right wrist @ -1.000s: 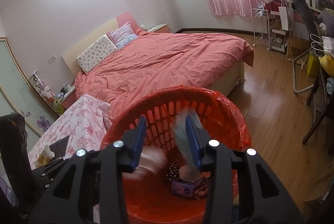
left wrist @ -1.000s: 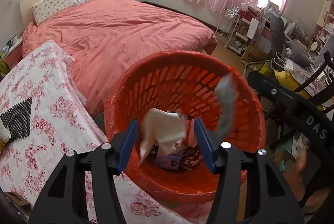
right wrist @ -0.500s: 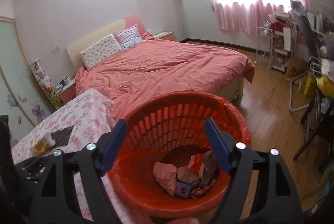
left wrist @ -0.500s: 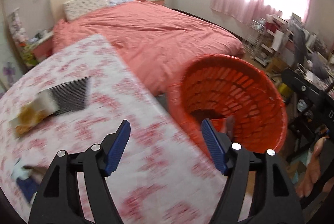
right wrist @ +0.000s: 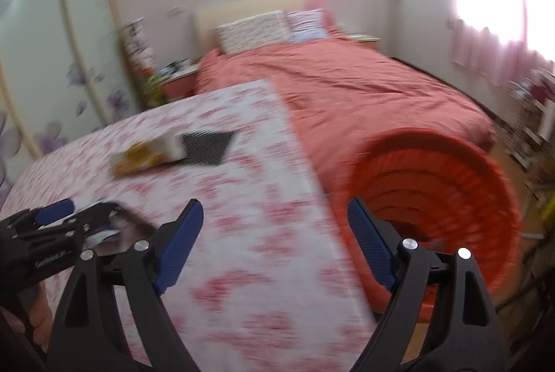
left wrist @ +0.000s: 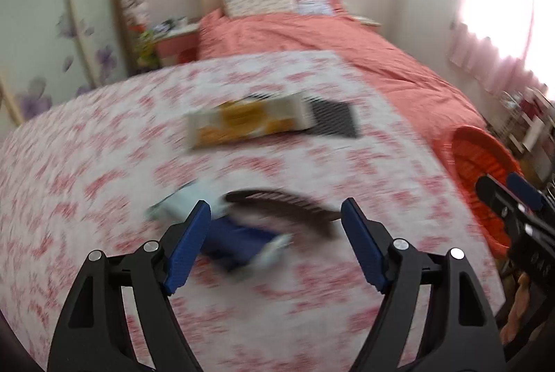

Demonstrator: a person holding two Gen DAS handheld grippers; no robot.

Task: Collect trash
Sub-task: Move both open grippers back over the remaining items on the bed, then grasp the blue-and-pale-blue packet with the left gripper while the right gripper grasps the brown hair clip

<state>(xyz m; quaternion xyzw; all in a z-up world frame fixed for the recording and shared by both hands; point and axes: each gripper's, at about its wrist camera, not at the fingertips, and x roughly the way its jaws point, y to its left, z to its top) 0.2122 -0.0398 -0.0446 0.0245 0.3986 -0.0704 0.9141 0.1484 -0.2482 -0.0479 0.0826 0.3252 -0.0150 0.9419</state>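
Both grippers are empty with fingers spread wide; the left gripper [left wrist: 275, 216] hovers just above a blue-and-white wrapper [left wrist: 239, 242] and a dark comb-like piece [left wrist: 284, 207] on the floral surface [left wrist: 104, 164]. It looks like the reach for the next scrap: lower and close on the wrapper, then carry it to the orange basket [right wrist: 451, 184] beside the right gripper [right wrist: 275, 216].

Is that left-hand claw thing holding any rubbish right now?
No, the left gripper is wide open, with the blue packet lying on the table beneath.

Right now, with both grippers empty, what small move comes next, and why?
Probably lower the left gripper, which is open, onto the blue-and-white wrapper lying between its fingers on the floral table; it is the nearest trash, and the orange basket stands beside the table.
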